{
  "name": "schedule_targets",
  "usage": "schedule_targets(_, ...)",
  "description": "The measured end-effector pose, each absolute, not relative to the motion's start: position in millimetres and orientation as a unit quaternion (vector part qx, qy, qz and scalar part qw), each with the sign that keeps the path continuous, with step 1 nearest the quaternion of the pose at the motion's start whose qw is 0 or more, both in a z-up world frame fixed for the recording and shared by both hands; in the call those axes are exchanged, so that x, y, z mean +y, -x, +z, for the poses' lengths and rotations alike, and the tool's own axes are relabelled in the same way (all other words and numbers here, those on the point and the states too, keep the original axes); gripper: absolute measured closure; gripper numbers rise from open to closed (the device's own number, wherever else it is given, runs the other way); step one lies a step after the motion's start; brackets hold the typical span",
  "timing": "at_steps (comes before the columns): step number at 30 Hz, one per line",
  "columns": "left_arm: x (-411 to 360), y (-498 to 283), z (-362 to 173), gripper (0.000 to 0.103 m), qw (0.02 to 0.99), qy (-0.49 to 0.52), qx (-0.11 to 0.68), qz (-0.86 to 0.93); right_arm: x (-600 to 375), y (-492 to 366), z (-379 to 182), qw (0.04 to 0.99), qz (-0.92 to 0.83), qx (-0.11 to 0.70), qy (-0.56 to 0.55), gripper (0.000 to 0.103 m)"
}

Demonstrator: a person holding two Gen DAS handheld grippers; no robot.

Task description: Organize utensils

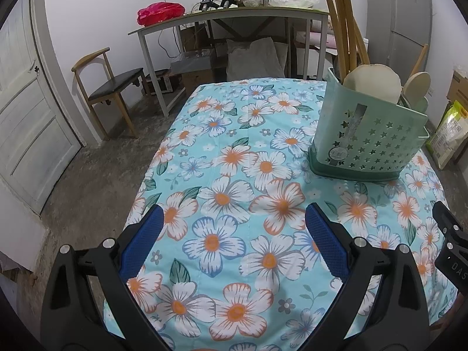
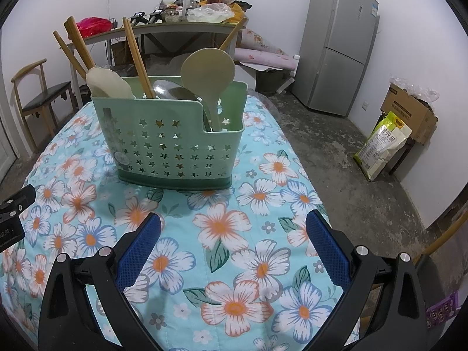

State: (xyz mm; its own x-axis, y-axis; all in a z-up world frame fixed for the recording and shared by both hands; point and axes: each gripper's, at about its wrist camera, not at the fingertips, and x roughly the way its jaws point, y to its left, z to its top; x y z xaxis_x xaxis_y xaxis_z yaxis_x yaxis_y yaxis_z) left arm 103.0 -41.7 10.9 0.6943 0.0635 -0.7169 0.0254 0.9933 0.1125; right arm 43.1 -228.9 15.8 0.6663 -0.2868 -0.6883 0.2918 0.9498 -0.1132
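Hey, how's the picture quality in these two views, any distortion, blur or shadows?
Left wrist view: strong fisheye bending, dark corners, sharp focus on the pale green star-punched plastic utensil caddy. Right wrist view: same curvature, soft even light, a faint shadow under the caddy.

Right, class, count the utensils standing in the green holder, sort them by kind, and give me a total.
Wooden handles sticking up: 4
Cream paddles, head up: 2
Metal spoon: 1
Total: 7, all in the green holder
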Motion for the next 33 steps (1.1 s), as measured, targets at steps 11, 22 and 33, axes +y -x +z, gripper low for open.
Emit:
schedule_targets(11,-41.2,-103.9,11.3,0.01,0.919,-0.056,0.391,0.01,-229.0,-42.9,16.3,0.913,-0.158,0.377,-0.003,0.007)
schedule_targets(22,-40.1,-103.1,10.6,0.01,0.918,-0.056,0.392,0.009,-228.6,-42.6,16.7,0.912,-0.158,0.378,-0.004,0.007)
schedule_targets(33,-39.4,-103.4,10.3,0.01,0.919,-0.055,0.391,0.01,-228.2,-42.6,16.8,0.912,-0.158,0.378,-0.003,0.007)
